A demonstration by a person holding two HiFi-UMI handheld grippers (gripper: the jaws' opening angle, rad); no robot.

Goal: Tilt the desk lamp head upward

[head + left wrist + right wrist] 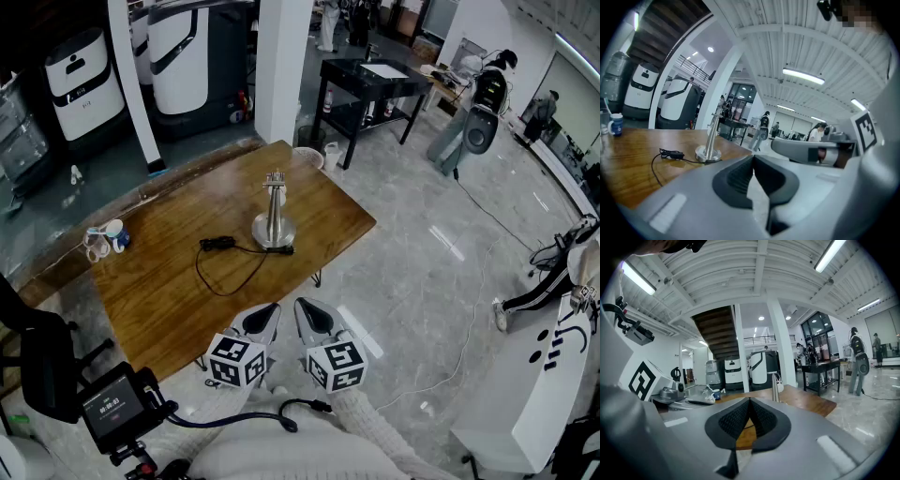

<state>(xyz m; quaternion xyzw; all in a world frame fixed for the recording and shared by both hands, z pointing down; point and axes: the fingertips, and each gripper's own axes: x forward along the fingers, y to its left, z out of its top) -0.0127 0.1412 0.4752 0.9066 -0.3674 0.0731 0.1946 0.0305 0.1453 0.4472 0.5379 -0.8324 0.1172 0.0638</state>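
Note:
A metal desk lamp (273, 212) with a round base stands on the wooden table (169, 281), its head (274, 181) at the top of the post; it also shows as the lamp (708, 137) and as the lamp post (775, 386). Its black cord (225, 258) loops on the wood to the left. My left gripper (267, 314) and right gripper (307, 312) hover side by side at the table's near edge, well short of the lamp. Both are shut with nothing between the jaws, as on the left gripper (753, 157) and the right gripper (750, 401).
A blue-and-white mug with clear items (105, 237) sits at the table's left edge. A black chair (42, 366) and a camera rig (117, 406) are at the near left. A black side table (370, 89) and white machines (178, 56) stand beyond; people are at the far right.

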